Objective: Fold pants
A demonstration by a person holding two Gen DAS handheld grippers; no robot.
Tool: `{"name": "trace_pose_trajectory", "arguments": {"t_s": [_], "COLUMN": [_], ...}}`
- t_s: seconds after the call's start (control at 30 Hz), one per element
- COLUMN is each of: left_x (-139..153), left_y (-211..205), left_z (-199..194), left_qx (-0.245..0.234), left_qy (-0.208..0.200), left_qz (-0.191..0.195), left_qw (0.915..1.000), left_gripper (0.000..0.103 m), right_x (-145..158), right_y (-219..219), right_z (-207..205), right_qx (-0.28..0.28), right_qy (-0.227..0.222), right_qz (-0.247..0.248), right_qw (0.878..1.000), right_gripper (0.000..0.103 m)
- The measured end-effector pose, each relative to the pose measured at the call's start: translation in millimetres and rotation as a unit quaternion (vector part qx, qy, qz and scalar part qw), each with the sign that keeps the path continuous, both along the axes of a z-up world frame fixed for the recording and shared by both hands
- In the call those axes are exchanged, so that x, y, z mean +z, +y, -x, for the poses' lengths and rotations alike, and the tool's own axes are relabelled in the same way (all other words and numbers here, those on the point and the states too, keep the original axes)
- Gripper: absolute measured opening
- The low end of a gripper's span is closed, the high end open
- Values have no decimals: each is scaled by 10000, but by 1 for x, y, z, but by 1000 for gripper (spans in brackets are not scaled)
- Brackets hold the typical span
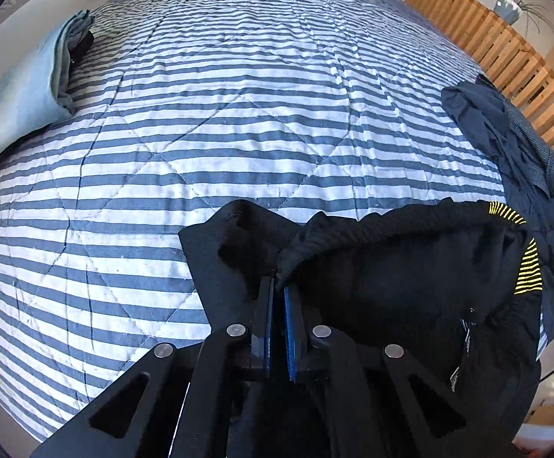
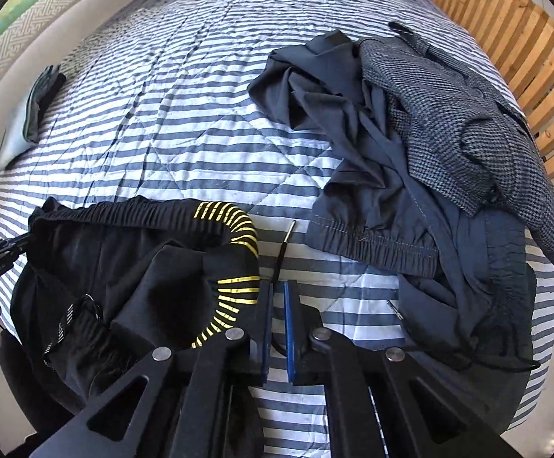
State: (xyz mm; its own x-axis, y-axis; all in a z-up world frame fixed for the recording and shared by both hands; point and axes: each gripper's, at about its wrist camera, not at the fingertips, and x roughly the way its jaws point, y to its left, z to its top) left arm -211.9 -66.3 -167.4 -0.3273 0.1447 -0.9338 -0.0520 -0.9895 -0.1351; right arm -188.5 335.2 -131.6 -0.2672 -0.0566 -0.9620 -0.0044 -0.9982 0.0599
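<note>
Pants, black with yellow-striped trim at the waistband, lie bunched at the near edge of the bed, waist toward the far side and the legs apparently trailing off the near edge. The step in hand looks like the pick-up before spreading: the left tool has its blue pads nearly together on a pinch of black cloth at the left end of the waistband, so it holds the pants. The right tool is also drawn narrow, just beside the yellow-striped right end of the waist, with a thin black drawstring running between its pads; whether it grips that cord or any cloth I cannot tell. Next, the right tool likely needs a sure hold on the waistband itself, then both should lift and lay the garment flat on the open striped quilt. Counted: one black pair in hand, one loose heap of dark clothes on the right, one folded light-blue pile at the far left, two tools.
</note>
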Motion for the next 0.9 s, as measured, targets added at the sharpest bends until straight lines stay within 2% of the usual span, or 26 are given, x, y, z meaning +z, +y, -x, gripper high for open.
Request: {"name": "trace_pose_trajectory", "arguments": {"t_s": [0.17,0.27,0.33,0.4,0.5,0.6,0.77,0.9], "left_x": [39,48,47,44,38,32,26,22], "left_y": [-15,-12,-4,4,15,22,24,22], "left_z": [-11,-13,-13,-12,-11,-8,-5,-2], "left_qx": [-43,-145,-200,-249,-313,-352,-412,-416], "left_qy": [316,345,314,276,229,191,144,111], "left_qz": [-164,-81,-82,-147,-256,-295,-313,-336], "left_qw": [9994,9993,9993,9992,9989,9988,9986,9985], "left_gripper": [4,4,4,4,4,4,4,4], "right_x": [12,21,19,12,-6,-22,-43,-48], "right_y": [17,4,-12,-35,-63,-75,-75,-62], "right_z": [-3,-3,2,8,17,26,38,39], "right_qx": [-241,37,301,546,843,854,738,646], "right_qy": [239,471,328,285,72,-126,-281,-419], "right_qz": [338,370,495,291,-1,-108,-542,-549], "right_qw": [9989,9982,9978,9977,9964,9962,9954,9955], "right_gripper": [0,2,10,17,17,18,18,21]}}
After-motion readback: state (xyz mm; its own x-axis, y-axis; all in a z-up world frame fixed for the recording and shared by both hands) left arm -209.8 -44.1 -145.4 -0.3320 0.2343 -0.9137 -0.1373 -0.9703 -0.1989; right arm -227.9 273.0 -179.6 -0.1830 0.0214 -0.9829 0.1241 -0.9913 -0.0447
